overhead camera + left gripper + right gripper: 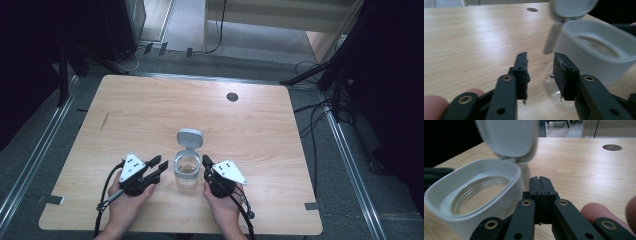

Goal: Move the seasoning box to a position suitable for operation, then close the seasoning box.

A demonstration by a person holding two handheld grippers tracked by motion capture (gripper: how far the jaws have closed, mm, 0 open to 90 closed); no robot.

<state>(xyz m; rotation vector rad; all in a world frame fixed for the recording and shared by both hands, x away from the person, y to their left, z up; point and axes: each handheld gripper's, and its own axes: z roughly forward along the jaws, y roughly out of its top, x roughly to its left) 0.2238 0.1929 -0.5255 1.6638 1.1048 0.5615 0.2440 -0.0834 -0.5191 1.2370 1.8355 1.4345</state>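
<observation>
Surface: light wooden table (150,115), rounded corners | Fitting: dark round cable hole (232,97) near far edge | On it: one clear jar (187,170) with white collar, hinged lid (190,138) open, front centre | Hands rest at near edge

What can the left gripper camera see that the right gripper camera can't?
Left gripper view alone: the left gripper, jaws open with a gap between them, beside the jar's wall.

Right gripper view alone: the right gripper, jaws shut together, and the glass threads inside the jar's mouth.

Both: the jar, its flip lid standing open, the wooden table and its round hole.
</observation>
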